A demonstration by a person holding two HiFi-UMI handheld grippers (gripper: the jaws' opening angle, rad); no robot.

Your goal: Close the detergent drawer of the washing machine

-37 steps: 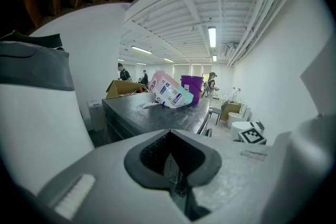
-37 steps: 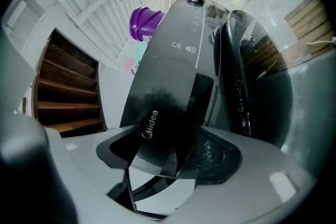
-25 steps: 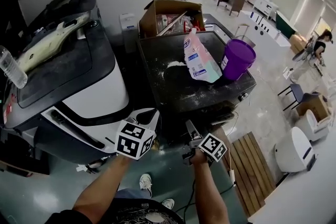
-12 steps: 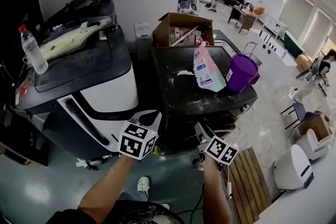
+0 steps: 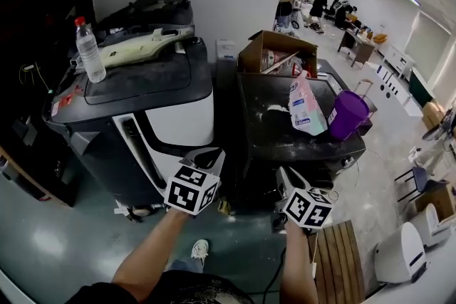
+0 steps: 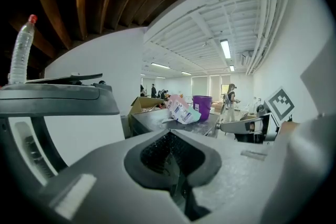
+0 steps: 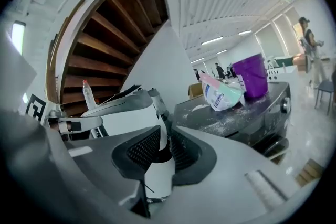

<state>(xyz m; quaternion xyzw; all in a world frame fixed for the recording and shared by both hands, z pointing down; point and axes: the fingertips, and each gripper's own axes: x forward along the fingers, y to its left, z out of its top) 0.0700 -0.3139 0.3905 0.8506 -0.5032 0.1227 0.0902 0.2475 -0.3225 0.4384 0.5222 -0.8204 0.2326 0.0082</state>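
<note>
Black top of the washer (image 5: 285, 126) now sits well ahead in the head view, with the bag (image 5: 308, 109), the bucket (image 5: 348, 115) and the box (image 5: 258, 53) on or behind it; a second ago the camera hung close over that top, and the two grippers were right at its front edge; since then the view has drawn back and swung left, so that the white washer (image 5: 182, 114) and the bottle (image 5: 89, 50) on its lid show whole.

Left gripper (image 5: 209, 154) is low, before the gap between the two machines, touching neither; its own view shows the jaws brought together on nothing; right gripper (image 5: 284, 175) is beside it, near the dark washer's front but apart from it; its jaws are together but for a thin slit, through which the white washer shows; nothing is held.

Where the drawer lies on the dark washer's front cannot be picked out; that face is in shadow below the top edge; nothing juts from it that I can see.

My reading: both grippers have come off the machine and the person has stepped back, which fits a drawer already pushed home; the task looks finished or nearly so; whether the drawer sits fully flush cannot be told from these views.
</note>
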